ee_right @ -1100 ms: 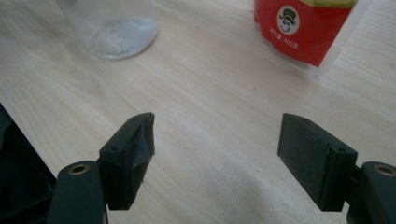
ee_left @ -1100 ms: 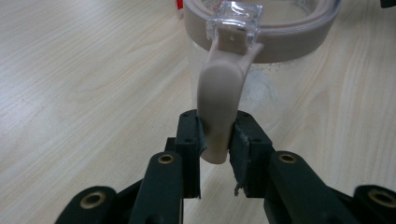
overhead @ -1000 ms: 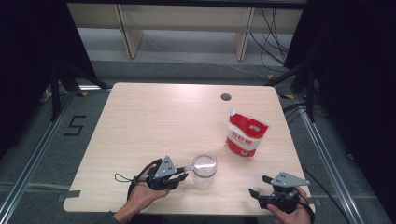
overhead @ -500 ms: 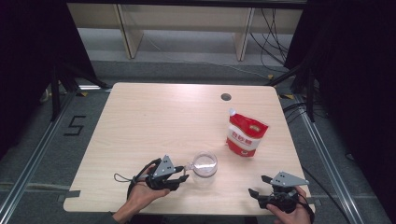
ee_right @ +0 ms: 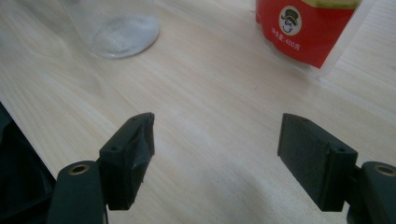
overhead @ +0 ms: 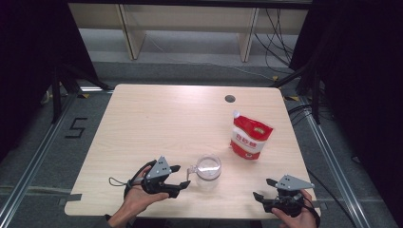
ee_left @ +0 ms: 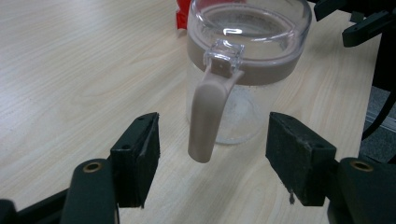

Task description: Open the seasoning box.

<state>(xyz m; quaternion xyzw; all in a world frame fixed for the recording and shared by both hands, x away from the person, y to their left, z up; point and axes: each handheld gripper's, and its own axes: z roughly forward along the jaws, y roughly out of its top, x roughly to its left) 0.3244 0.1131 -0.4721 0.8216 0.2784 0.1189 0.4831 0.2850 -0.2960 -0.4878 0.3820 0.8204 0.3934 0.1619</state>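
A clear glass jar with a beige handle stands upright on a pale wooden surface, near its front edge. It is the landmark for everything else here. A thin layer of white grains lies at its bottom.

The left tongs, held in a person's left hand, sit just to the left of the jar, pointing at it. Their jaws have just been opening and now stand wide. In the left gripper view the handle hangs in the gap between the two black pads, touching neither.

The right tongs, in the person's right hand, rest to the right of the jar and nearer the front edge, well apart from it. Their jaws stand wide with bare wood between them.

A red and white pouch stands upright behind and to the right of the jar, apart from it. A small dark round hole lies farther back, beyond the pouch.
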